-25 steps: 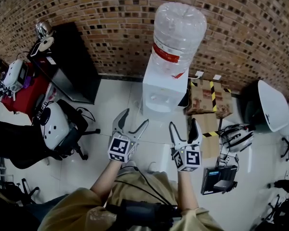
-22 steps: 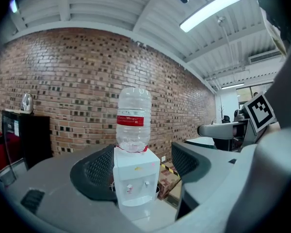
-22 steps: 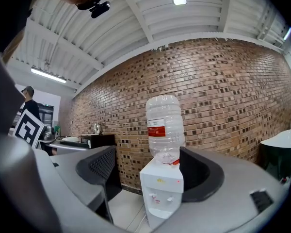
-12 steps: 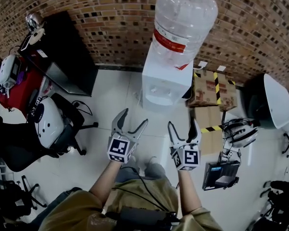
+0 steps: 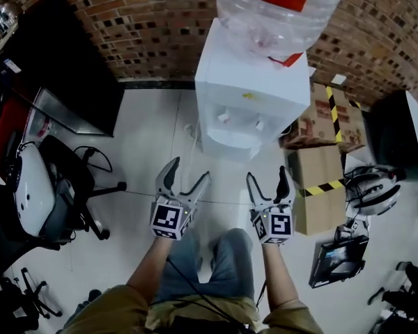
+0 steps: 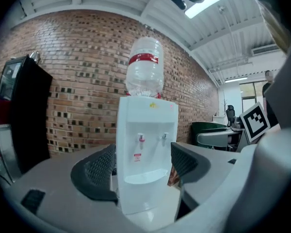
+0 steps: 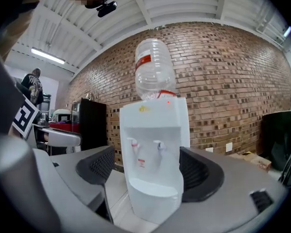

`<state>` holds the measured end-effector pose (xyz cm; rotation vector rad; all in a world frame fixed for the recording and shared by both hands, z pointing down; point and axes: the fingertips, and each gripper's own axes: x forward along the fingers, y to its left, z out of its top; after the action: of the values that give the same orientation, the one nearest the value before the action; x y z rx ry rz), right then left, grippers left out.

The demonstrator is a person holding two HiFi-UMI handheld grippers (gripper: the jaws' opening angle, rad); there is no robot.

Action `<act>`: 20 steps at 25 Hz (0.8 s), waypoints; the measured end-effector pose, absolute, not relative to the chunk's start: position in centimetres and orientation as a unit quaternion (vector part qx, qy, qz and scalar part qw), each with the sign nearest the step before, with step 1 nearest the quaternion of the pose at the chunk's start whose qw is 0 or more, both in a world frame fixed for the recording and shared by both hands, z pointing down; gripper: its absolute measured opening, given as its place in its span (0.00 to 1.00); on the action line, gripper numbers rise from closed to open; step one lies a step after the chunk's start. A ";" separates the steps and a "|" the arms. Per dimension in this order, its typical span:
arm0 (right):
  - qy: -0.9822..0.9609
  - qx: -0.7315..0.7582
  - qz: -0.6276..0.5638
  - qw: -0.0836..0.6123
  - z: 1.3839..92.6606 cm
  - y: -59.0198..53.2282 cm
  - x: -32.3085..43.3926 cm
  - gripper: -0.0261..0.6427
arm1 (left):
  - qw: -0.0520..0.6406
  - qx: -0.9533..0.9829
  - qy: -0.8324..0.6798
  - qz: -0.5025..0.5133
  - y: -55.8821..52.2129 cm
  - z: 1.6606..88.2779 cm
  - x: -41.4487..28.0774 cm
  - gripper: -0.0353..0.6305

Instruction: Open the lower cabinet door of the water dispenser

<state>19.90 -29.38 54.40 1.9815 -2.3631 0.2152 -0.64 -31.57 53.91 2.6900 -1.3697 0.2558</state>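
The white water dispenser (image 5: 247, 96) stands against the brick wall with a clear bottle (image 5: 279, 5) on top. In the head view its two taps show, but the lower cabinet door is seen too steeply to make out. My left gripper (image 5: 188, 170) and right gripper (image 5: 267, 175) hang side by side over the white floor, short of the dispenser, both open and holding nothing. In the left gripper view the dispenser (image 6: 145, 144) fills the gap between the jaws of the left gripper (image 6: 140, 169). The right gripper view shows the dispenser (image 7: 155, 149) likewise, beyond the right gripper (image 7: 148, 171). Its lower part is hidden behind the gripper bodies.
Cardboard boxes (image 5: 327, 158) with yellow-black tape sit right of the dispenser. A black cabinet (image 5: 63, 68) stands to its left. An office chair with a white helmet (image 5: 35, 193) is at the left, and a headset (image 5: 373, 190) and a dark device (image 5: 338, 259) lie on the floor at right.
The view has closed in on the dispenser, which now looms larger and nearer to both grippers. Both grippers stay open and side by side.
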 end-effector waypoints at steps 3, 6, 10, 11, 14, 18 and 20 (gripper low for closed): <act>-0.766 0.639 0.059 0.030 61.2 -31.3 20.4 0.67 | 0.042 0.889 -0.449 0.080 -33.9 60.0 -0.6 0.57; -0.764 0.642 0.050 0.032 66.8 -32.0 20.7 0.67 | 0.034 0.889 -0.450 0.070 -35.1 64.9 -0.8 0.57; -0.760 0.648 0.040 0.028 71.9 -32.3 21.0 0.67 | 0.024 0.892 -0.447 0.062 -35.7 70.0 -0.6 0.57; -0.759 0.649 0.036 0.029 72.7 -32.3 21.1 0.67 | 0.019 0.894 -0.444 0.063 -35.7 70.9 -0.5 0.57; -0.754 0.656 0.023 0.024 74.5 -32.7 21.5 0.67 | 0.006 0.895 -0.443 0.056 -35.8 72.8 -0.4 0.57; -0.753 0.658 0.020 0.015 76.4 -32.8 21.6 0.67 | 0.011 0.895 -0.442 0.052 -35.6 75.3 -0.2 0.57; -0.755 0.656 0.017 0.016 77.1 -32.4 21.8 0.67 | 0.010 0.897 -0.438 0.056 -35.2 76.1 0.2 0.57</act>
<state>21.78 -32.42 77.05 2.0393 -2.3466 0.0520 0.24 -35.20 76.08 2.8013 -1.3685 0.1743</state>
